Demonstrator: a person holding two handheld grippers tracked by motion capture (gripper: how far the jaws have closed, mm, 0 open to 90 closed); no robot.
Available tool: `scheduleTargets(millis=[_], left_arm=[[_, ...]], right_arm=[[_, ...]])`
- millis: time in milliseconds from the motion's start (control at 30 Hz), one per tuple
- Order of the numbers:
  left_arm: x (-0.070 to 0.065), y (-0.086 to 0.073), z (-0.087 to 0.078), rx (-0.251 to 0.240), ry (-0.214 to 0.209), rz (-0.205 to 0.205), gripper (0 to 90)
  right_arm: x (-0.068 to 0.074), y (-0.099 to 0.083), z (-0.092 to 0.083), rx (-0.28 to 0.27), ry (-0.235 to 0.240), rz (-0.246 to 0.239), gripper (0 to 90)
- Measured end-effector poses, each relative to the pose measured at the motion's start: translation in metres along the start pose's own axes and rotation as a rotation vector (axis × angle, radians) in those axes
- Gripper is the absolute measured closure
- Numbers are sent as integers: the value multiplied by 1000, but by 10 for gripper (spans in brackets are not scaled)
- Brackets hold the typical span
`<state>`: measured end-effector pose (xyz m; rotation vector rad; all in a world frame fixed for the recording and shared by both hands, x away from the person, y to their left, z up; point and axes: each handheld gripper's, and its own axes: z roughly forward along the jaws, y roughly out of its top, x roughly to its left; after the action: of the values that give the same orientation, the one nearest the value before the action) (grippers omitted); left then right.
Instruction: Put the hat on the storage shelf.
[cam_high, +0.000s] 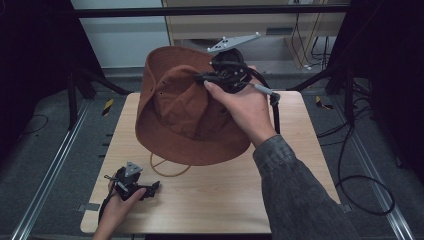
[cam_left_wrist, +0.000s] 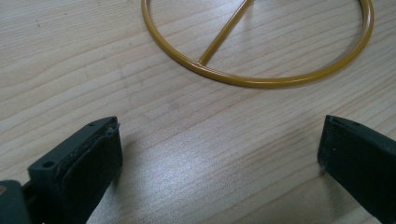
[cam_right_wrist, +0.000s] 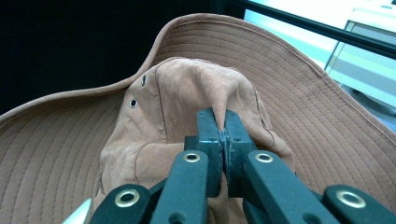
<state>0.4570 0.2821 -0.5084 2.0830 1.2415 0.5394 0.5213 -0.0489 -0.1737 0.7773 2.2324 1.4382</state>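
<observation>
A brown brimmed hat hangs tilted above the wooden table, its far brim raised. My right gripper is shut on a pinched fold of the hat's crown; in the right gripper view the jaws meet on the fabric, at right gripper. A yellow wire ring with a spoke lies on the table under the hat's near brim, and the same ring lies just ahead of my left gripper. My left gripper rests low at the table's front left, open, with nothing between its jaws.
The table's metal frame rails run along both sides. Black cables loop on the floor at the right. A dark stand leg rises at the back left.
</observation>
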Motion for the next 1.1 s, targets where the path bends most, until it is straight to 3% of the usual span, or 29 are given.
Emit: scheduleTargets(millis=[400,1100], left_arm=[[0,0,0,0,-2,1,0],[-1,0,0,2,-6,5,0]], right_arm=[[5,0,15,11,14,2,887],[25,11,48,29,51,-21,887]])
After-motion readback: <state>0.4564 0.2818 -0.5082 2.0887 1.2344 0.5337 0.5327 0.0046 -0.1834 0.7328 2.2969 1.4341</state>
